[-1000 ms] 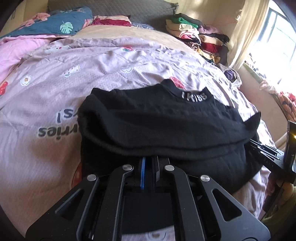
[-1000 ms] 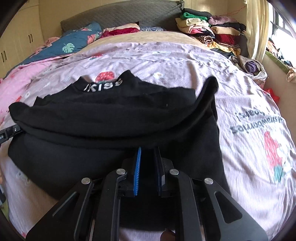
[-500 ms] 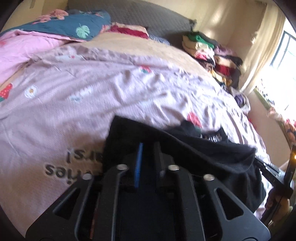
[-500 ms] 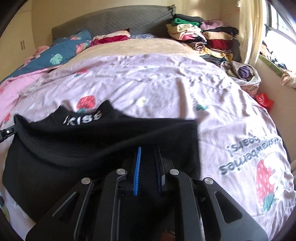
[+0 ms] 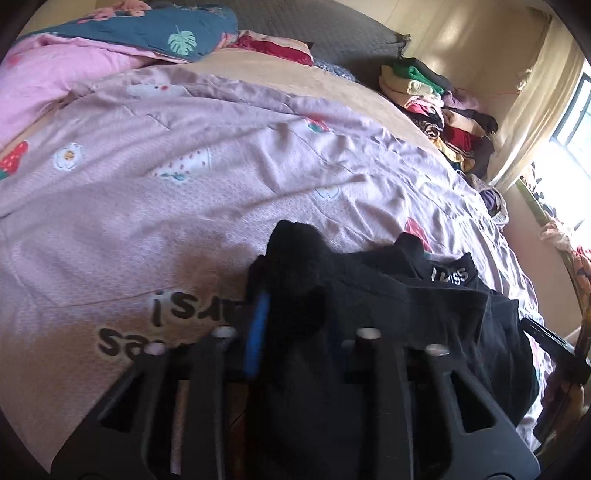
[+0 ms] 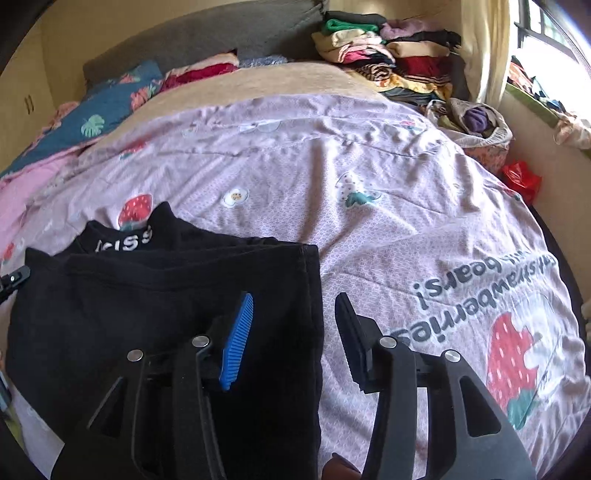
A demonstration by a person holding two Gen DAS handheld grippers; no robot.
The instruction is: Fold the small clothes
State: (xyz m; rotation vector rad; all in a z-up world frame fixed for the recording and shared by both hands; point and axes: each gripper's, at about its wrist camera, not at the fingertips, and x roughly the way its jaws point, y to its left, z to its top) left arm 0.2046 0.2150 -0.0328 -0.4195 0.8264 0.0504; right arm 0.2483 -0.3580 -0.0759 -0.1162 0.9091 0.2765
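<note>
A black garment [image 6: 166, 295] with white letters on its collar [image 6: 123, 243] lies folded on the lilac strawberry quilt [image 6: 369, 184]. My right gripper [image 6: 295, 306] hovers over the garment's right edge. Its jaws are opening and stand wide apart, with the cloth lying beneath them and not pinched. In the left wrist view the same garment [image 5: 443, 306] spreads to the right. My left gripper [image 5: 295, 325] has a bunch of the black cloth sticking up between its closing jaws. The blue pad [image 5: 258, 332] shows; the cloth hides the other one.
A tall pile of folded clothes [image 6: 388, 55] stands at the bed's far right corner. Blue leaf-print bedding [image 5: 147, 33] and pink bedding lie at the head. A red bag [image 6: 521, 177] sits beside the bed, near the curtain and window.
Both grippers carried the garment's near edge away from me toward the collar, folding it over. The right gripper has let go and opened. The left still has cloth between its jaws.
</note>
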